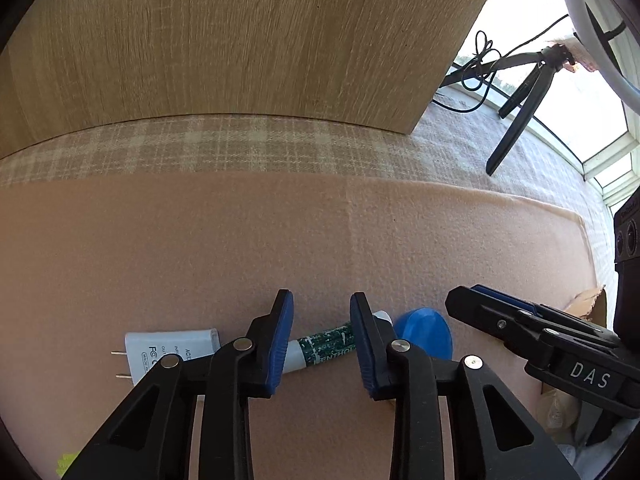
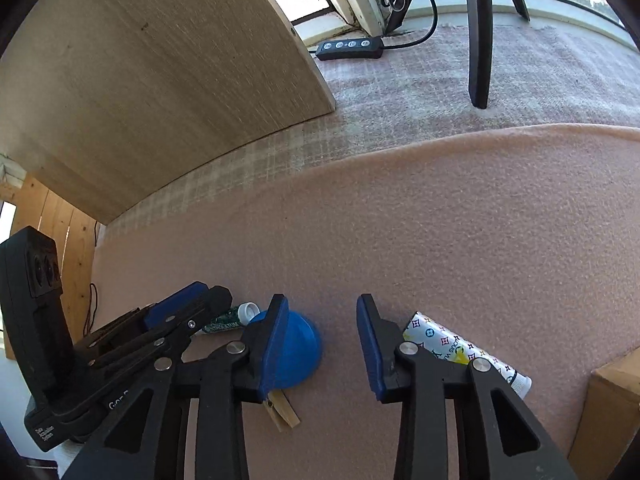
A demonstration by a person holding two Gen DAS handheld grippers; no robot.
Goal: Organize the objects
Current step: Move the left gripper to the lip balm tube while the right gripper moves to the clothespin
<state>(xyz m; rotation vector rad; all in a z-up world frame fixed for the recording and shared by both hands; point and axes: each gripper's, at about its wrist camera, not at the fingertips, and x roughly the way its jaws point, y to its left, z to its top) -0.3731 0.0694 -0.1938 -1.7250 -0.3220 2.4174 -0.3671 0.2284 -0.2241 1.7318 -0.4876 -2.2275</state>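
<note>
the left gripper sits at the bottom middle of the left view with its fingers apart and nothing between them. just past the fingers, low in the frame, a small green tube lies flat on the pink mat. its white cap end is hidden behind one finger. to the left of it lies a white plug charger, with its two metal pins pointing left. to the right of the tube sits a blue lid.

the right gripper is at the bottom middle of the right view. its fingers are apart too and hold nothing. the blue lid is partly behind its left finger. a wooden clothespin peeks out below that finger. a white tube with colored shapes lies low on the right, partly behind the other finger.

all of these things look small and light. the green tube looks soft and round, so it could roll or squish. it is best to pinch it gently across its middle. the charger is hard and boxy, so grab its flat sides, not the pins. the lid is hard and smooth and lies low, so it may slip. take it by the rim. the clothespin is thin and stiff. i cannot tell where the things should go, as no box for them shows clearly.
</note>
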